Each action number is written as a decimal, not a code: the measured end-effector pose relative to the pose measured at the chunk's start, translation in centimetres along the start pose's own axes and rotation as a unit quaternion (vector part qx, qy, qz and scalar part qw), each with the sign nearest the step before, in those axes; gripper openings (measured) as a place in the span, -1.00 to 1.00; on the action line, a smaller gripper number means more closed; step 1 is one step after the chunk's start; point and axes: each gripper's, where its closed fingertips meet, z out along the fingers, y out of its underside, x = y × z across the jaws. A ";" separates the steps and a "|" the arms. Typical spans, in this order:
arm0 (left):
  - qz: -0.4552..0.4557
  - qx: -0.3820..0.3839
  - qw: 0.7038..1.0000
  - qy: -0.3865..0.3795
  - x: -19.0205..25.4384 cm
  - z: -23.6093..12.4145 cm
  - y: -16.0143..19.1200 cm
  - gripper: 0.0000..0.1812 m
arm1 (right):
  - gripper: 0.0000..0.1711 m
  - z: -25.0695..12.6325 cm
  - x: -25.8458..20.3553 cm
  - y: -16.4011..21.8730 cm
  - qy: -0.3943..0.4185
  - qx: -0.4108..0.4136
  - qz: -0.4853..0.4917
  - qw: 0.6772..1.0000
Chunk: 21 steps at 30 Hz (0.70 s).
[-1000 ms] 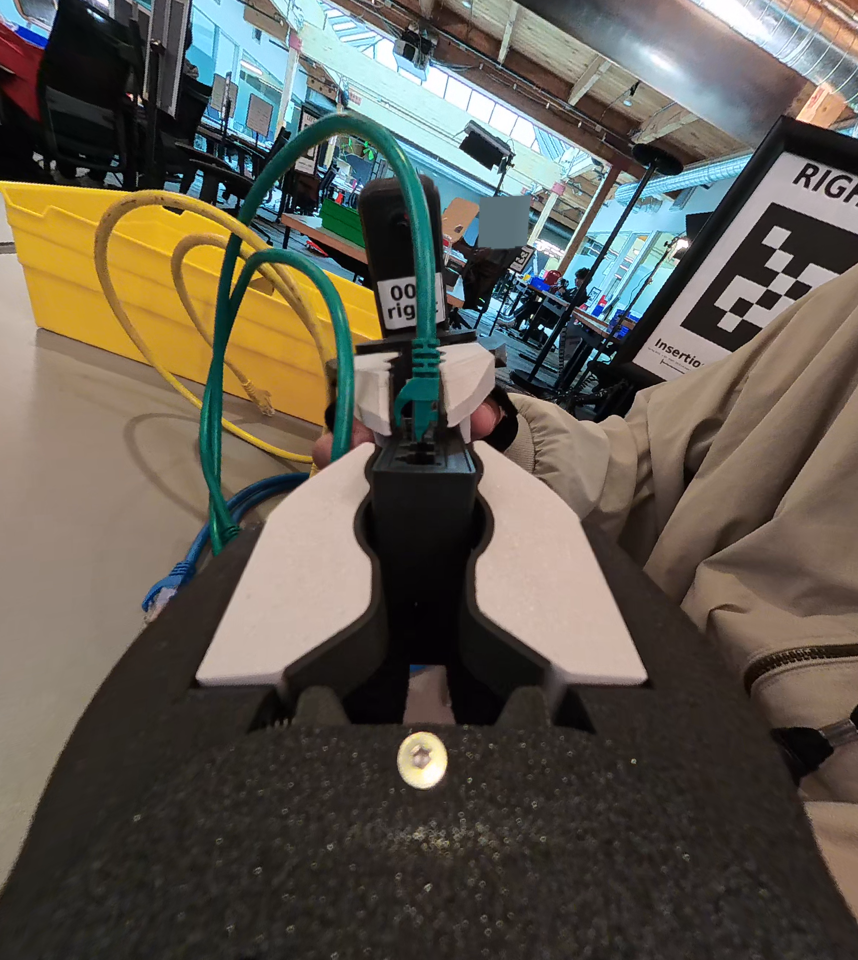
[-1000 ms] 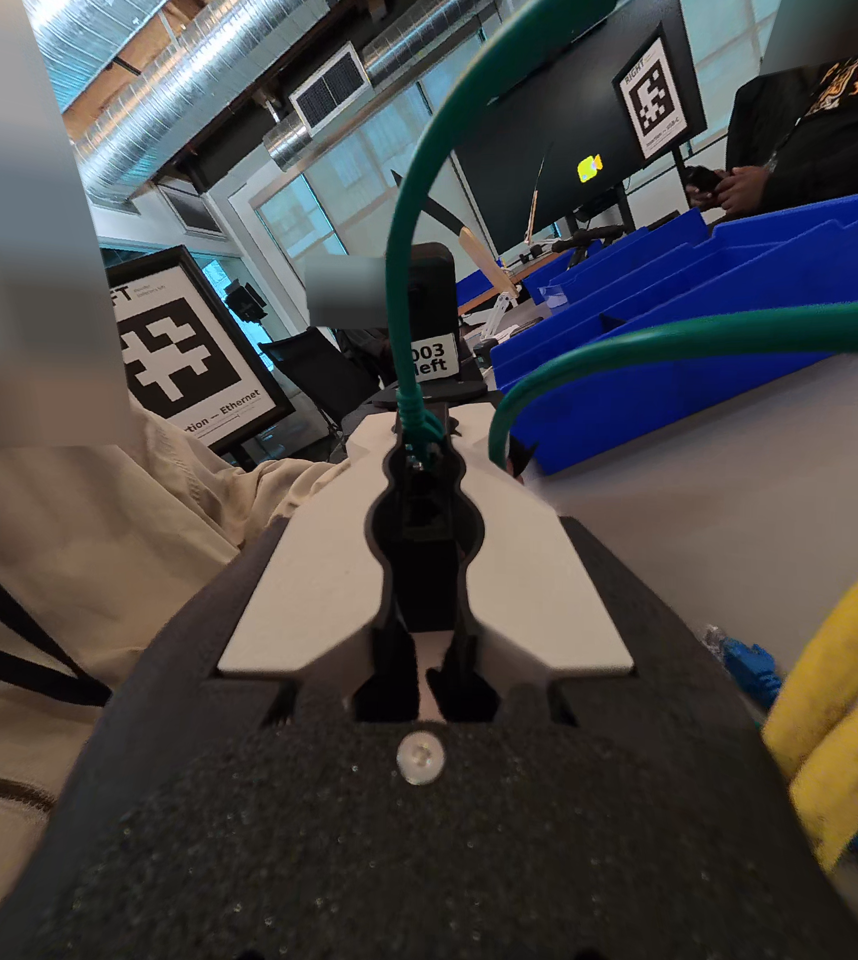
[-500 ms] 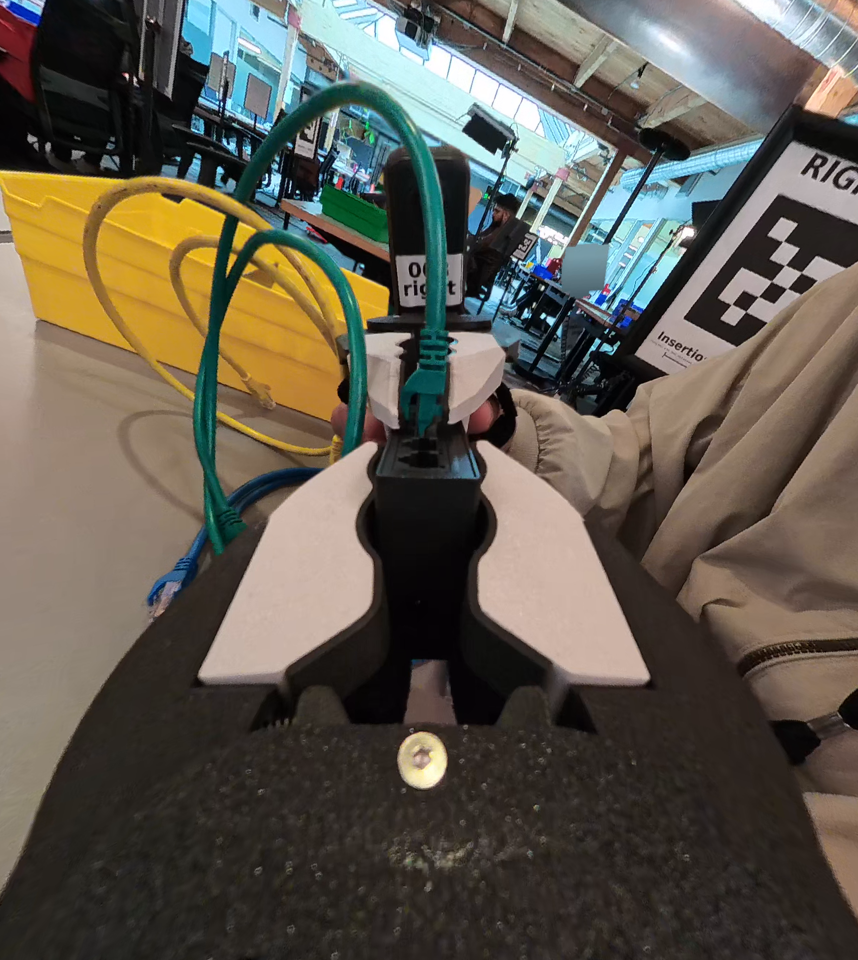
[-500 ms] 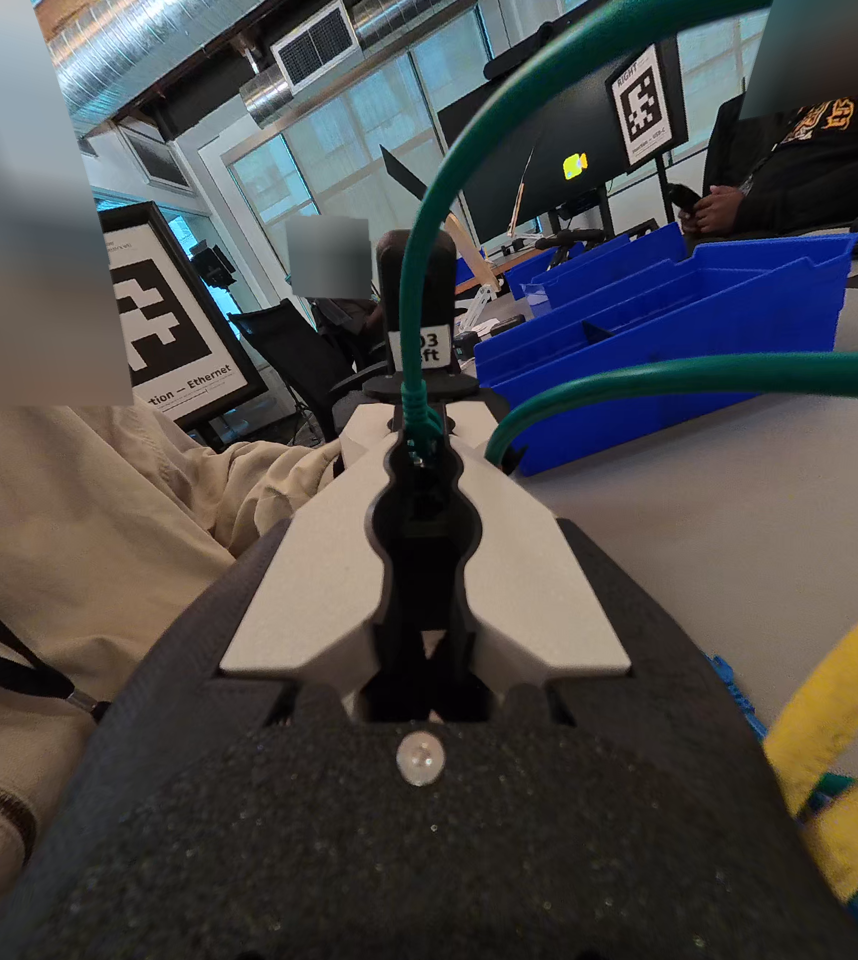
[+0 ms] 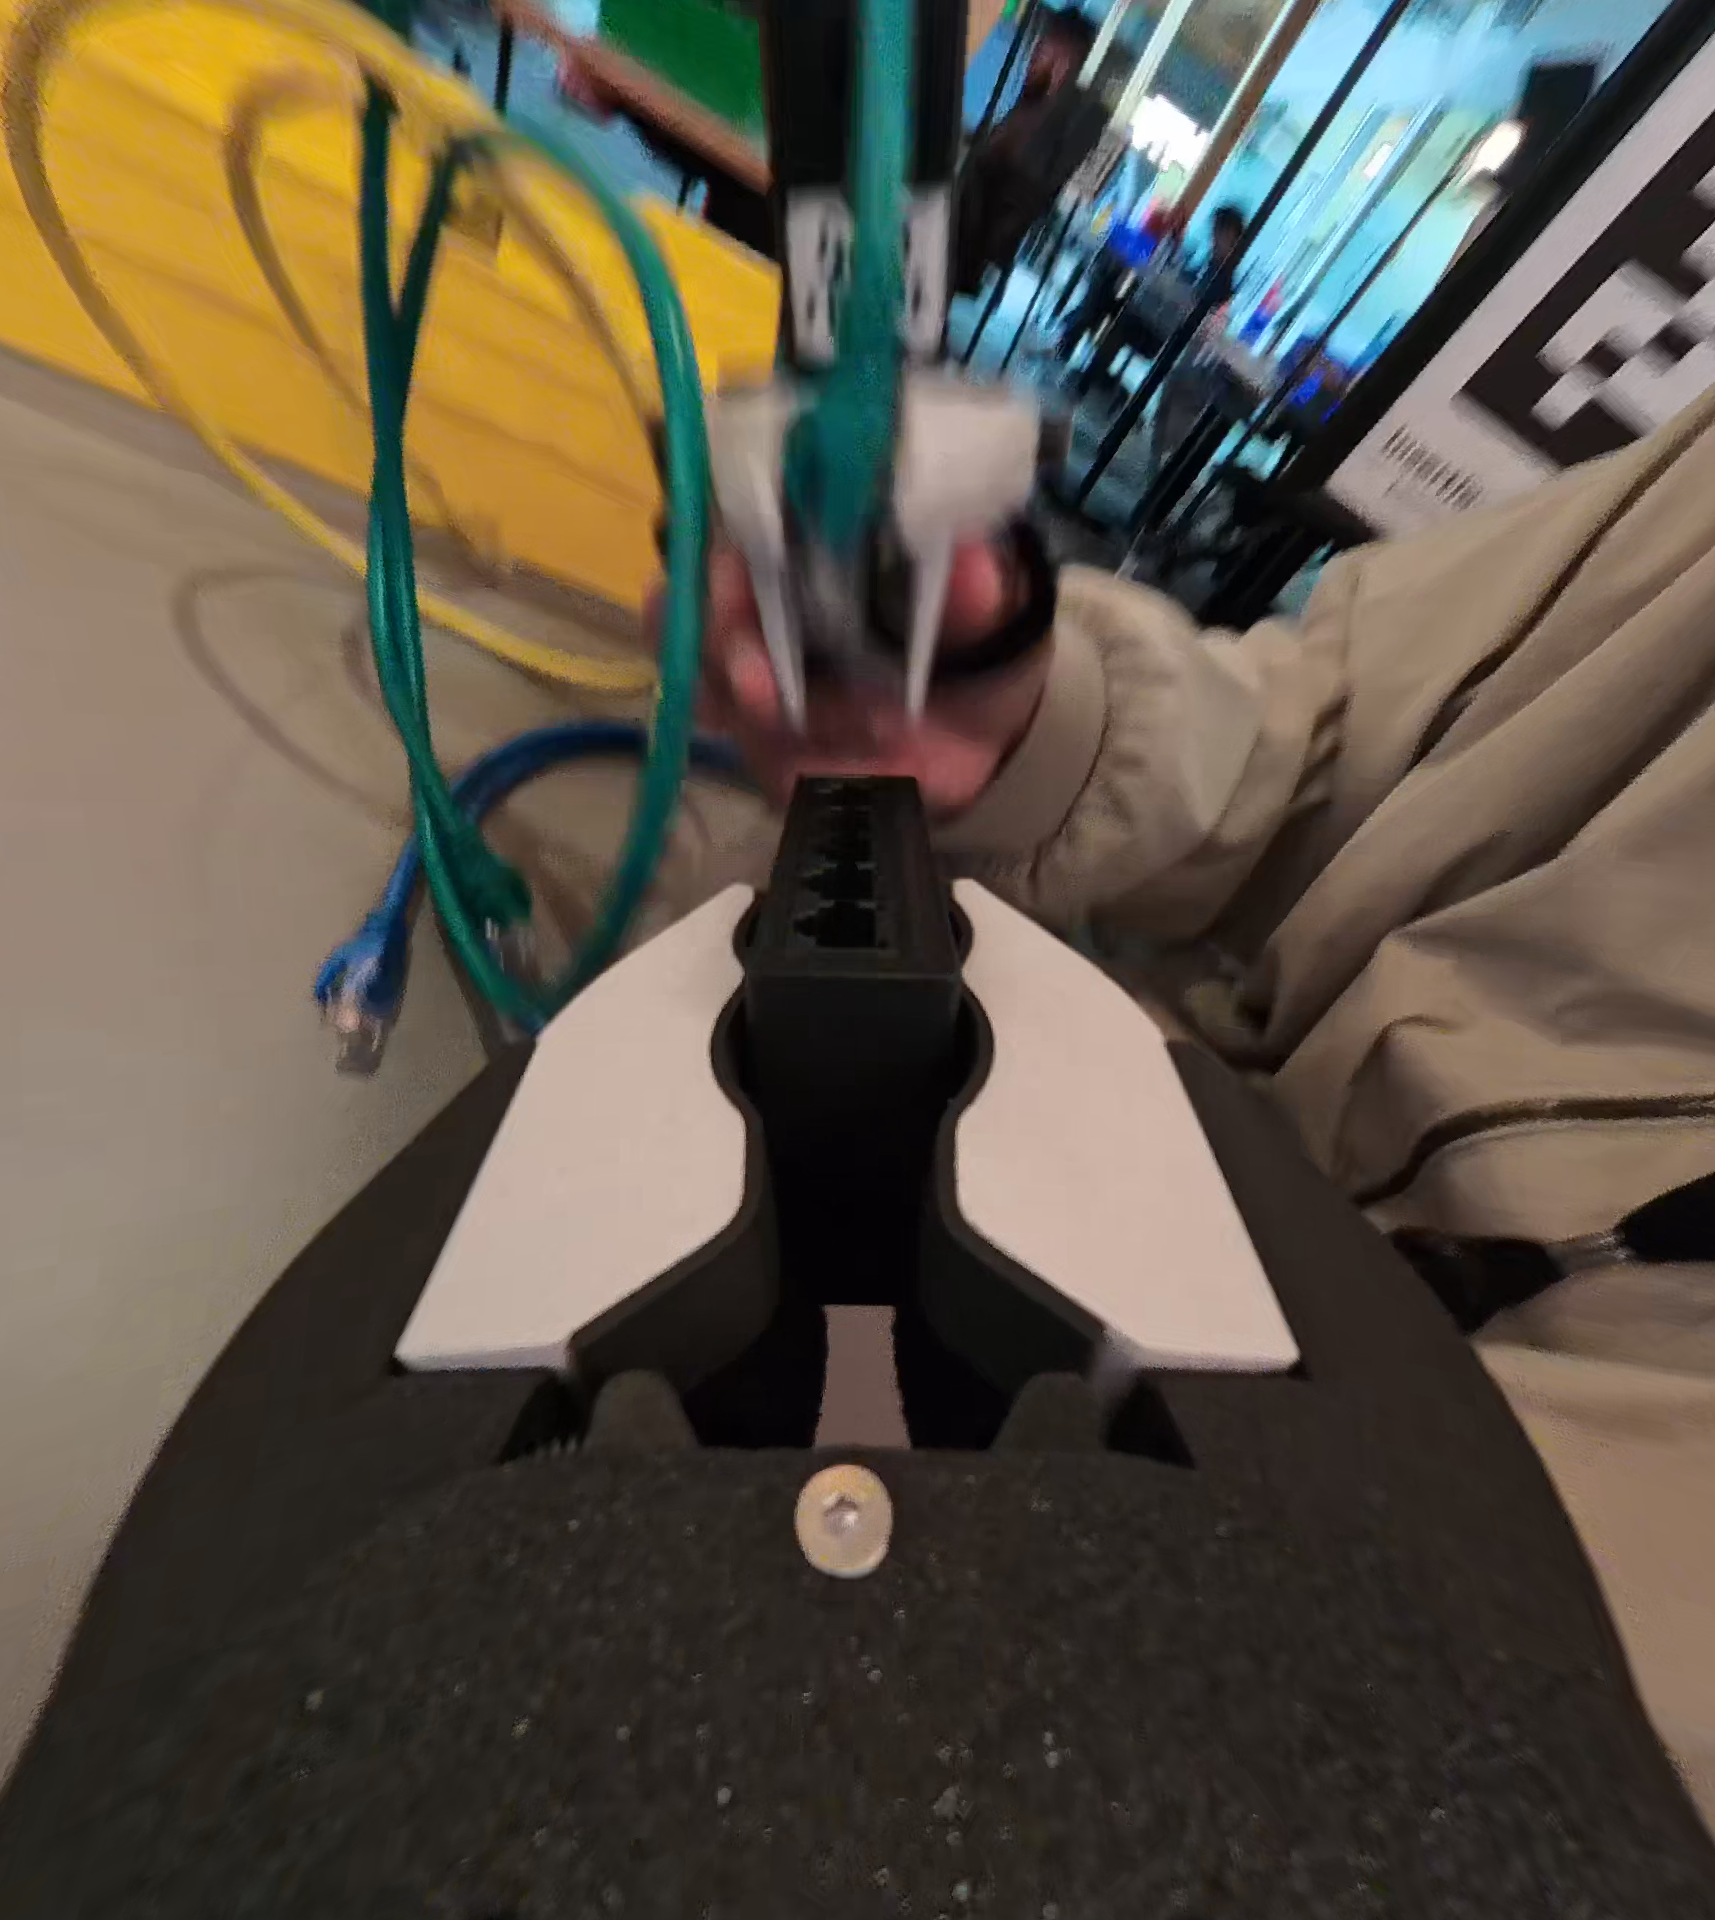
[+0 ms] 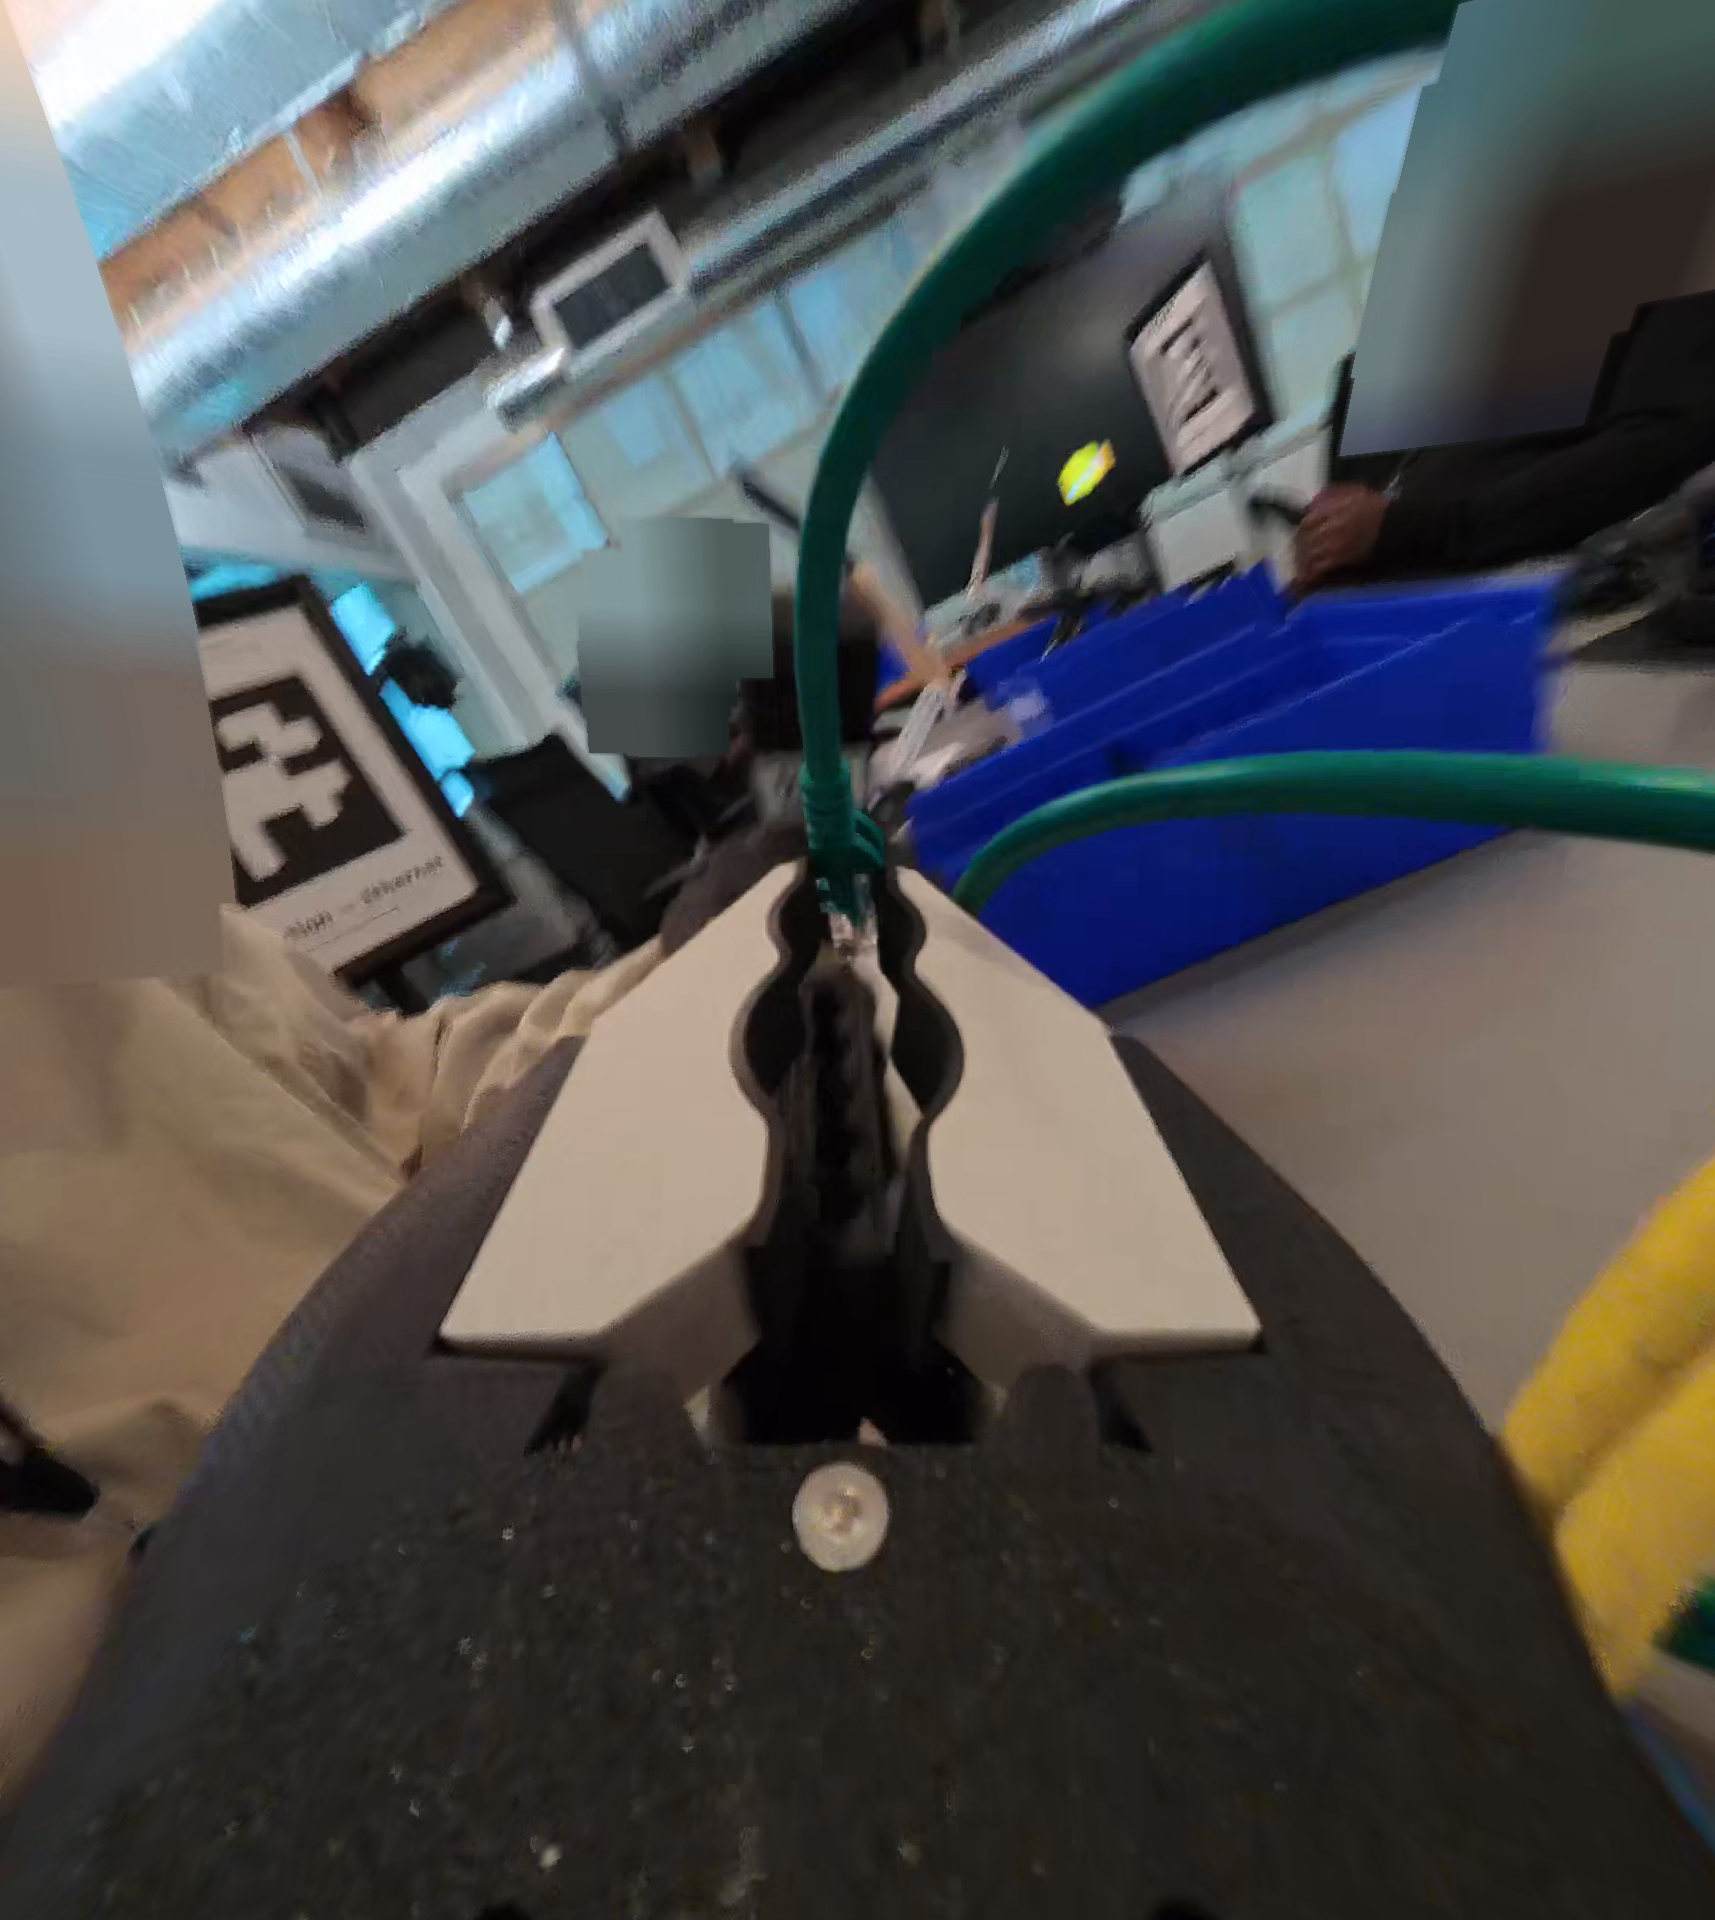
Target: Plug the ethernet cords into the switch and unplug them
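Left wrist view: one switch [image 5: 858, 914], three cords.

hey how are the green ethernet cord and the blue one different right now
The green cord has one plug pinched in the right gripper and arches in the air; the blue cord lies untouched on the table. The green loops look taller than the flat blue one. Neither sits in the switch.

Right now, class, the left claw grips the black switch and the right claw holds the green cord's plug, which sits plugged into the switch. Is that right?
One thing is wrong: the plug is out of the switch, held above it with a clear gap, as the left wrist view shows. The left claw does grip the switch, and the right claw does hold the green cord's plug.
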 end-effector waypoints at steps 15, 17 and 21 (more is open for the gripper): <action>0.057 0.046 0.992 -0.103 -3.4 -1.5 -0.4 -0.68 | -0.85 -1.9 5.3 5.5 0.179 -0.184 -0.060 0.965; 0.059 0.045 0.991 -0.111 -3.5 -1.6 -0.5 -0.68 | -0.85 -2.3 5.6 5.6 0.194 -0.193 -0.065 0.960; 0.056 0.063 0.988 -0.127 -3.4 -2.5 -1.2 -0.68 | -0.86 -3.0 3.9 3.7 0.214 -0.246 -0.150 0.933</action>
